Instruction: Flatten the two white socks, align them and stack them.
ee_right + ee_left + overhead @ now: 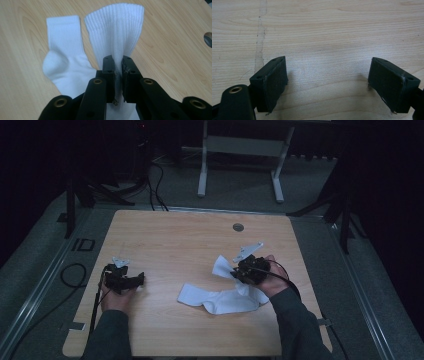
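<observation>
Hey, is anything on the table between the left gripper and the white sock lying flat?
Nothing visible. The left gripper rests with jaws open over bare wooden table, and only bare wood lies between it and the flat sock. The right gripper is shut on the other sock, off to the far side.

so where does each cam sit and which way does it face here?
High view: above the person's side, facing forward and down on the table; both forearms, left gripper and right gripper show.
Left gripper view: rides the left gripper, facing bare wood between open jaws.
Right gripper view: rides the right gripper, jaws shut on the lifted sock, flat sock beside.
Shared: high and right gripper views both show the socks.
</observation>
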`<state>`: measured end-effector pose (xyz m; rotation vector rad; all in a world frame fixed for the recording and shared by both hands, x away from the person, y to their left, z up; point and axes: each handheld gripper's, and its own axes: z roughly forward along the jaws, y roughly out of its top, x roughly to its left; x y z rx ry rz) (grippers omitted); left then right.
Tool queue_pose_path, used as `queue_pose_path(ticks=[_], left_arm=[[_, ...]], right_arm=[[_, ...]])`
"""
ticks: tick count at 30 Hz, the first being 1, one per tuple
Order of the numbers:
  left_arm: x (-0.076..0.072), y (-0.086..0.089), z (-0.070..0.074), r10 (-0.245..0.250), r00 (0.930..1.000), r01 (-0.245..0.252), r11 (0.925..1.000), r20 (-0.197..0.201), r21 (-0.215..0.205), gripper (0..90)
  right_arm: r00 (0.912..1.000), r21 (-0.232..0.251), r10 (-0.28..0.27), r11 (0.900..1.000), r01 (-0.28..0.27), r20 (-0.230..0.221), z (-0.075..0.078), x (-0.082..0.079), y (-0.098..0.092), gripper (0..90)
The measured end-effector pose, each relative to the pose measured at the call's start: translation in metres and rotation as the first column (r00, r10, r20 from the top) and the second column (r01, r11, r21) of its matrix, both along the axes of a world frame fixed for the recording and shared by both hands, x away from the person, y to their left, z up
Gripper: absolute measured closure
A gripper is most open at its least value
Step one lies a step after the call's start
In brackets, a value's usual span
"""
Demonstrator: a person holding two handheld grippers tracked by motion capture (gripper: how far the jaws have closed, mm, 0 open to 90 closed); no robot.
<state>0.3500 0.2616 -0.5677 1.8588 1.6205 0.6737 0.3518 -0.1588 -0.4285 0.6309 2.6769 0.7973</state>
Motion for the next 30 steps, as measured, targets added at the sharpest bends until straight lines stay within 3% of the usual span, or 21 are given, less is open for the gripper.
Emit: queue_pose_path(ticks=[6, 23, 30], left_arm=[[0.000, 0.000, 0.000, 0.000, 1.0000, 0.000, 1.0000, 0.000, 0.000, 15.9], [0.000, 0.000, 0.000, 0.000, 1.0000, 0.000, 1.0000, 0.001, 0.000, 15.9], [0.000, 0.000, 0.000, 0.000, 1.0000, 0.000, 1.0000, 0.000, 0.000, 15.8]], right_arm=[[0.9999, 0.014, 0.016, 1.000, -0.016, -0.005, 0.005, -0.004, 0.003, 82.1], [0.9980, 0.043, 0.012, 0.999, -0.015, 0.062, 0.042, -0.010, -0.004, 82.2], [0.9984, 0.048, 0.040, 0.998, -0.042, 0.041, 0.038, -0.015, 0.003, 82.1]])
